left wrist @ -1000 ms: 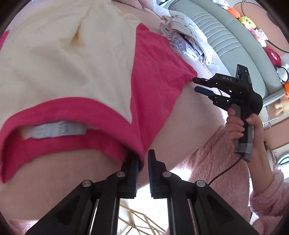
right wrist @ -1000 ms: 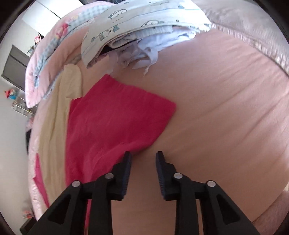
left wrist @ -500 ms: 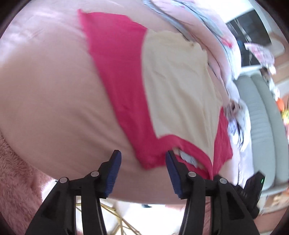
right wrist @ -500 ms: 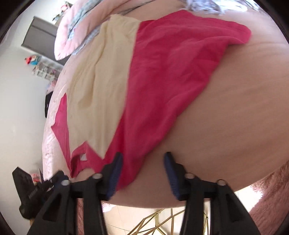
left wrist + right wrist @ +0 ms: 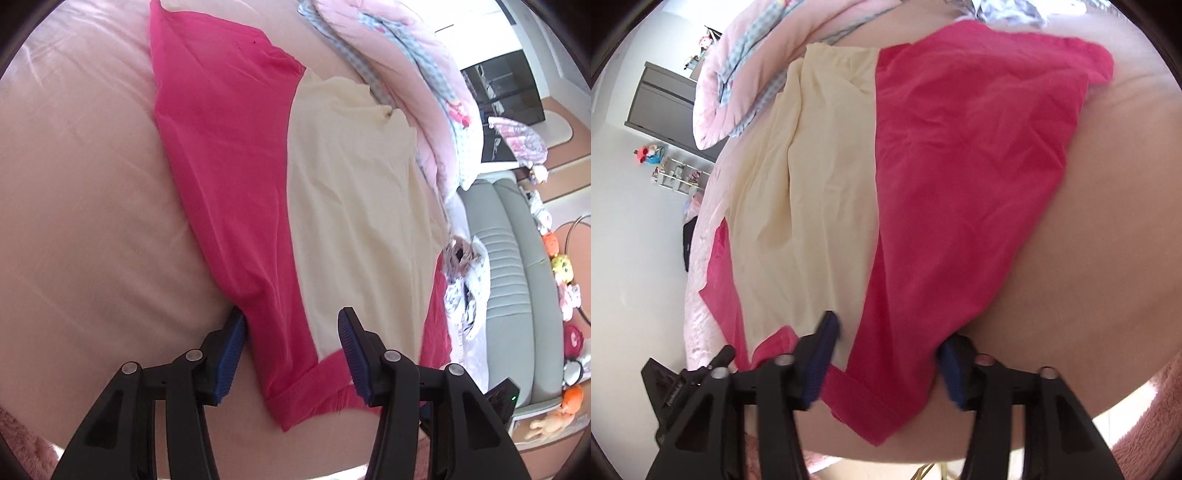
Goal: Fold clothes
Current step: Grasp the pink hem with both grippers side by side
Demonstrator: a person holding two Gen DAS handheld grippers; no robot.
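Shirt (image 5: 258, 206), pink and cream, lies spread flat on bed (image 5: 81, 206), collar end at near edge. Your left gripper (image 5: 291, 354) stands parted around one pink shoulder; your right gripper (image 5: 886, 363), just been narrowing, straddles the other, pads not yet pressing.

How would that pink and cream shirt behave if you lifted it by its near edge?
The shirt would probably droop limply: it lies creased and moulded to the bed. It looks thin, so likely light. Its cream panel already wrinkles, so a push would probably bunch it rather than slide it whole.
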